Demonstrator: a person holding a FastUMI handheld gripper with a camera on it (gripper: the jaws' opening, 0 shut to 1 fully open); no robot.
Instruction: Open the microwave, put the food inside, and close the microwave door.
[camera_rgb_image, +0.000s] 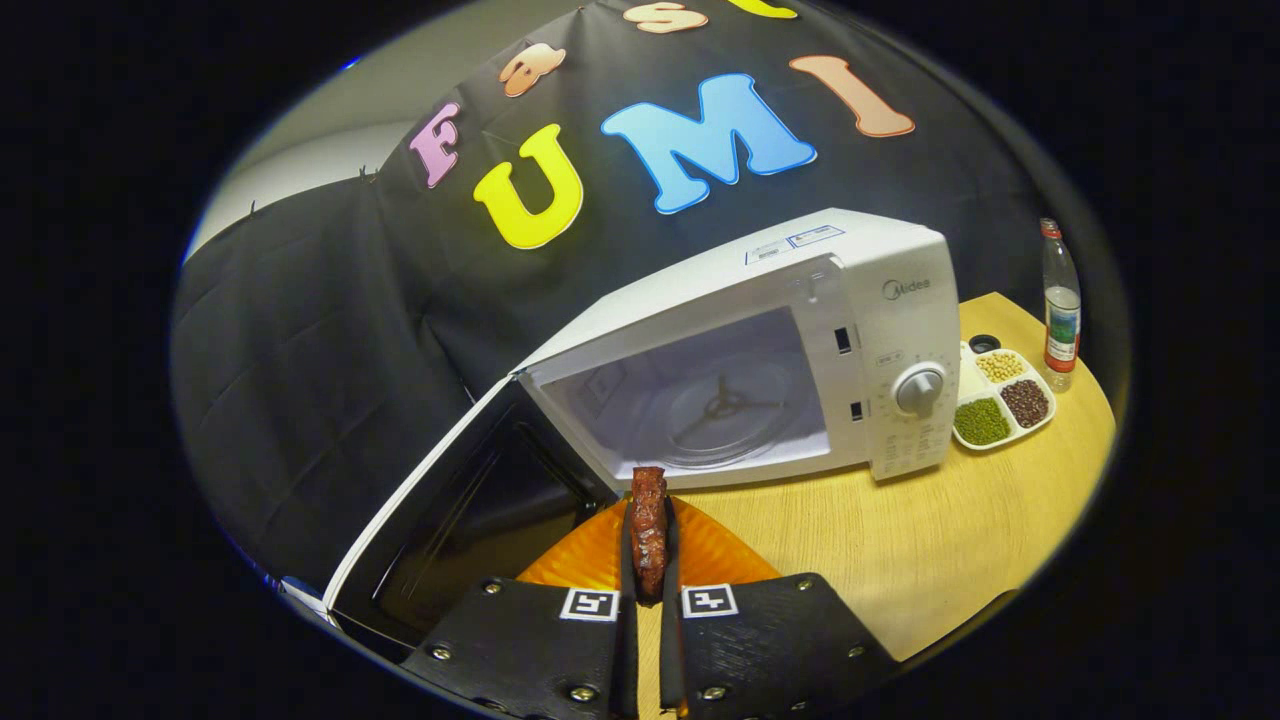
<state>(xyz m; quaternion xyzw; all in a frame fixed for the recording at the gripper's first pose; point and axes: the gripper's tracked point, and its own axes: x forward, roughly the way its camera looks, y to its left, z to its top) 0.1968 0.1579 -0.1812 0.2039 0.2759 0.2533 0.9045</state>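
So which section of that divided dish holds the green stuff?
The one nearest the gripper: green beans, beside the dark ones, pale ones behind.

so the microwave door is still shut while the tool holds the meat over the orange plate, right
Not quite: in the gripper view the microwave door is swung open. The tool does hold the meat over the orange plate.

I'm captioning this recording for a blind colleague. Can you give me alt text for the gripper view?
The gripper has its jaws shut on a reddish-brown piece of food, over an orange plate in front of a white microwave with its door swung open. Beside the microwave, on the wooden table, stand a divided dish of beans and a bottle.
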